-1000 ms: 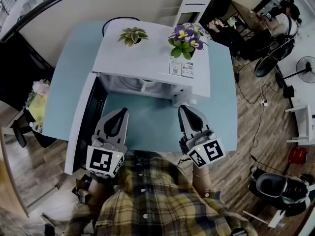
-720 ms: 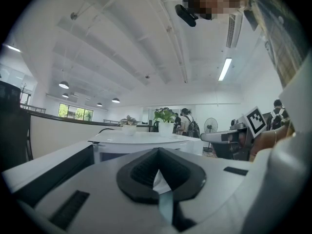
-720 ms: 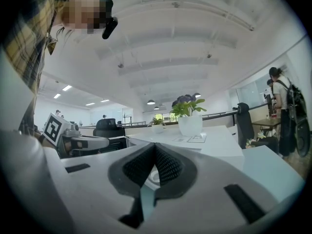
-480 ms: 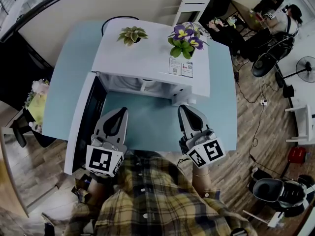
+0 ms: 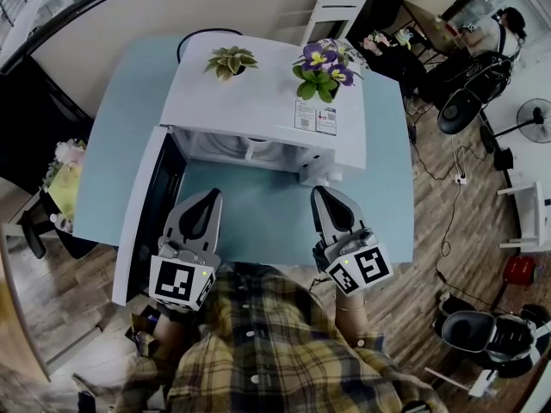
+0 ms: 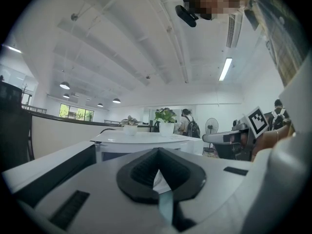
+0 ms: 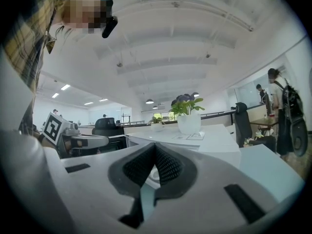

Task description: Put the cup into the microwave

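Note:
A white microwave [image 5: 258,101] stands on the light blue table [image 5: 387,188], its door [image 5: 142,213] swung open to the left. Inside the cavity a white cup [image 5: 258,151] shows, mostly hidden under the microwave's top. My left gripper [image 5: 209,196] is held level in front of the opening, shut and empty. My right gripper [image 5: 323,192] is beside it, just before the microwave's right front corner, also shut with nothing in it. In the left gripper view the left gripper [image 6: 157,152] points at the microwave [image 6: 141,140]. The right gripper [image 7: 155,147] does the same in its own view.
Two potted plants stand on the microwave's top: a green one [image 5: 232,61] and one with purple flowers [image 5: 325,69]. A white chair [image 5: 336,11] is behind the table. Office chairs, a fan [image 5: 535,114] and people are at the far right.
Neither gripper has moved. Only a person and a chair in the far right background have shifted.

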